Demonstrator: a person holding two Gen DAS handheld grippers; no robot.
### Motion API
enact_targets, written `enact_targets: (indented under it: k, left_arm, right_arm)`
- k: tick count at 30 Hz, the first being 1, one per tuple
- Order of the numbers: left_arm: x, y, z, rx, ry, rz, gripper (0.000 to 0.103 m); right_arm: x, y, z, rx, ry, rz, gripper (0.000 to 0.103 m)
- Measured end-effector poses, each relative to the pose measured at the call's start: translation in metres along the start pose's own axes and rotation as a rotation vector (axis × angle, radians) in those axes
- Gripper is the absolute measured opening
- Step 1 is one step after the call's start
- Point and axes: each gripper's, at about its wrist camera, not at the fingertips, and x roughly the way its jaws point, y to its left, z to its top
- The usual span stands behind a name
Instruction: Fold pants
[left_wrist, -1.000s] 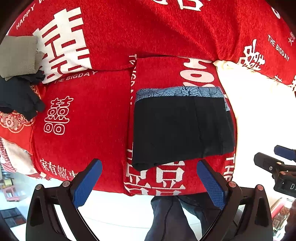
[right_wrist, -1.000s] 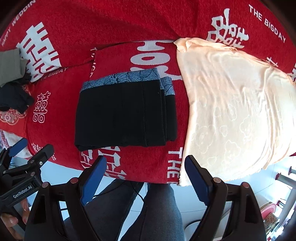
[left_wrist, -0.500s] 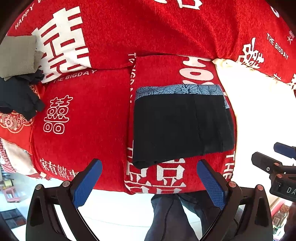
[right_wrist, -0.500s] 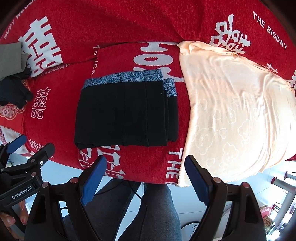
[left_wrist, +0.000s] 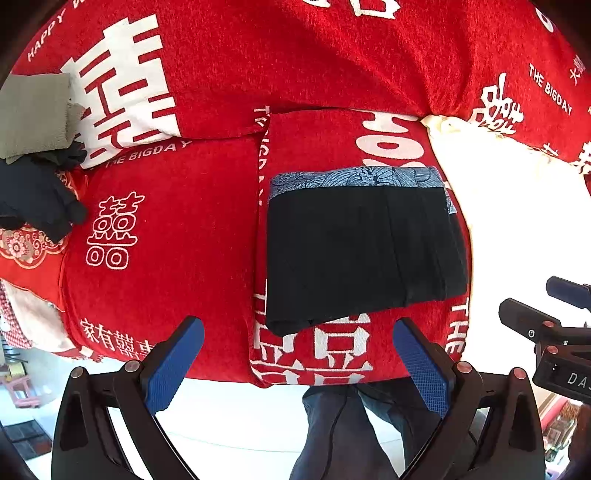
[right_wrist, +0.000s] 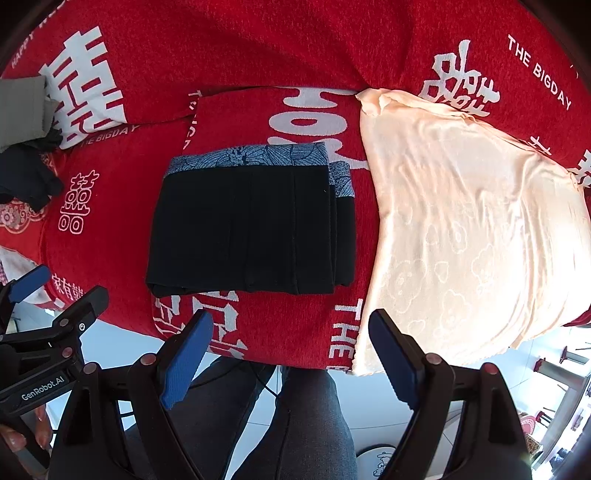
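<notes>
The black pants (left_wrist: 362, 251) (right_wrist: 251, 229) lie folded into a flat rectangle on the red sofa cover, with a blue patterned waistband along the far edge. My left gripper (left_wrist: 295, 354) hangs open in front of the sofa's near edge, below the pants and apart from them. My right gripper (right_wrist: 291, 350) is also open and holds nothing, just off the front edge below the pants' right half. Each gripper shows at the side of the other's view: the right gripper's body (left_wrist: 554, 332) and the left gripper's body (right_wrist: 48, 325).
A pale peach cloth (right_wrist: 461, 229) covers the sofa's right part. A grey-green folded cloth (left_wrist: 33, 114) and a dark garment (left_wrist: 33, 195) lie at the far left. The person's legs in grey trousers (right_wrist: 280, 424) stand below the sofa edge over white floor.
Both grippers have drawn back slightly from the sofa; the pants lie unmoved in the same folded shape. Both stay open.
</notes>
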Motion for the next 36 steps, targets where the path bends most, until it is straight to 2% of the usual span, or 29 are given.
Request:
enact_targets:
  k: [36]
  left_arm:
    - [-0.0013, -0.0041, -0.0013, 0.023, -0.007, 0.017, 0.103]
  right_arm:
    - [-0.0016, 0.0026, 0.0004, -0.014, -0.004, -0.013, 0.088]
